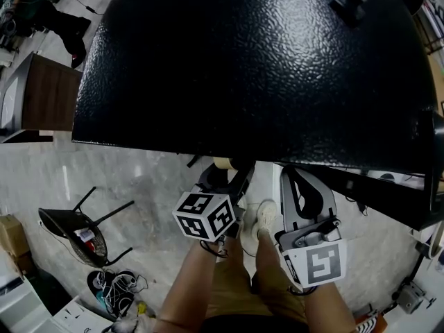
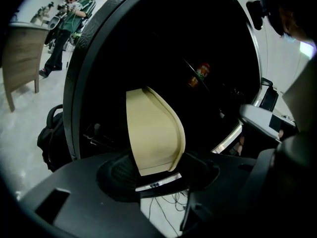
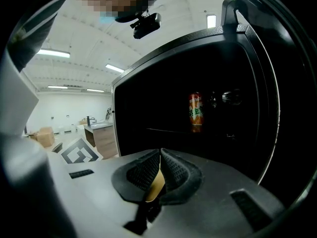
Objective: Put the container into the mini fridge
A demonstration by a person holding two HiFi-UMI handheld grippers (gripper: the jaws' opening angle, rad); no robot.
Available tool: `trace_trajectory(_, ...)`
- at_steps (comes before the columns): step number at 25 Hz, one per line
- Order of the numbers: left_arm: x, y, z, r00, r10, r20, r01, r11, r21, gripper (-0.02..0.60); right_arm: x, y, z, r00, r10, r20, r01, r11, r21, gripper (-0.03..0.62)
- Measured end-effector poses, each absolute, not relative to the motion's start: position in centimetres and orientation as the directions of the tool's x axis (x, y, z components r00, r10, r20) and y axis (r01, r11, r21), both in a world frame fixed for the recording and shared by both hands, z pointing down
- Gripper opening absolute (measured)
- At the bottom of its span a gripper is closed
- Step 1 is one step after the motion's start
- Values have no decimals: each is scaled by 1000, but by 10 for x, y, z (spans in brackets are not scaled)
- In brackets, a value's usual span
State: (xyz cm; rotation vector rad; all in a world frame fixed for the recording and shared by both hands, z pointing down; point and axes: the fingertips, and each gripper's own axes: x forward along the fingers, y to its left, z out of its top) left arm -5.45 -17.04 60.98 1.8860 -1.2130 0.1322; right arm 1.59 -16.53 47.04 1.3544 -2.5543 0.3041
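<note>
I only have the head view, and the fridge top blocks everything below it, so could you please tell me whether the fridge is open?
Observer: Yes. The right gripper view looks straight into the open fridge.
Operator: Thank you. Is anything inside already?
Observer: One can stands on a shelf.
Operator: And is the container gripped?
Observer: Yes. The left gripper is closed on the cream container, in front of the opening.

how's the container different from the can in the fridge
Colour: the container is plain cream, while the can is orange-red with green print.
Place: the container is outside the fridge, while the can is inside on a shelf.
Support: the container is clamped in the left gripper, while the can stands upright on its own.
</note>
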Motion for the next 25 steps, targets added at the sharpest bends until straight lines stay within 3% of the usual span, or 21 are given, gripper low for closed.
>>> trace_trajectory(13,-52,-169,619,506,-669,544,-783,-91,615,233,13,-163,476,-558,-769,312,-822,564,-77,36)
trace_trajectory(25,-31,-192,598,608,-673,422,-655,-126,745,233,8,-162,476,-562,-765,315,-819,568,-80,36)
